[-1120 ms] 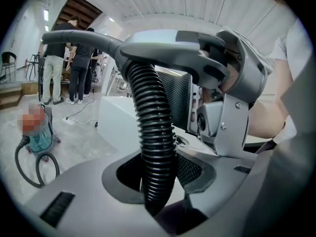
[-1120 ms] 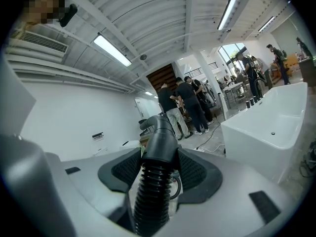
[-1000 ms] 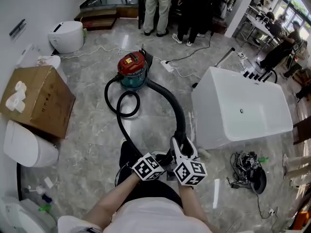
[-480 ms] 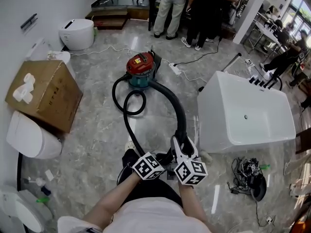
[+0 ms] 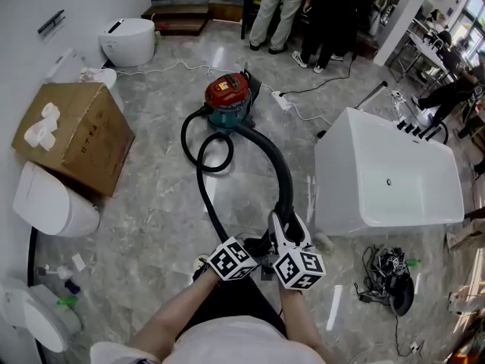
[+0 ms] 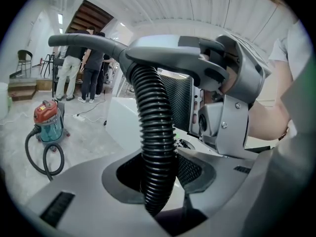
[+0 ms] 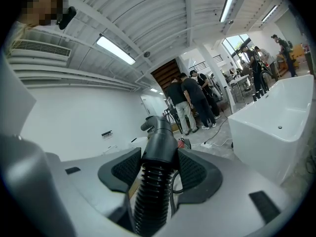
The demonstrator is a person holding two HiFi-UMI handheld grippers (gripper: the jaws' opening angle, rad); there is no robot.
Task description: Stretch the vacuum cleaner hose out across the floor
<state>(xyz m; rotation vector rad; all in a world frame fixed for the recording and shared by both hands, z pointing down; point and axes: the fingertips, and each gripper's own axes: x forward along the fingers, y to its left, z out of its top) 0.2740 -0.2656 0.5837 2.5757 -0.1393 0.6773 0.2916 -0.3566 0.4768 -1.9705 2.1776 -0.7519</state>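
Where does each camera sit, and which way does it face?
Head view: atop the person's head, facing down at vacuum cleaner, hose; forearms, left gripper, right gripper show.
Left gripper view: rides left gripper, along jaws clamping hose; right gripper, forearm show.
Right gripper view: rides right gripper, along jaws clamping hose cuff; person's head shows.
Shared: the hose.

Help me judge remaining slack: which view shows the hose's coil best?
The head view: the hose loops beside the red vacuum cleaner, then arcs toward the person. The left gripper view shows that loop small and distant; the right gripper view shows mostly a close-up stretch.
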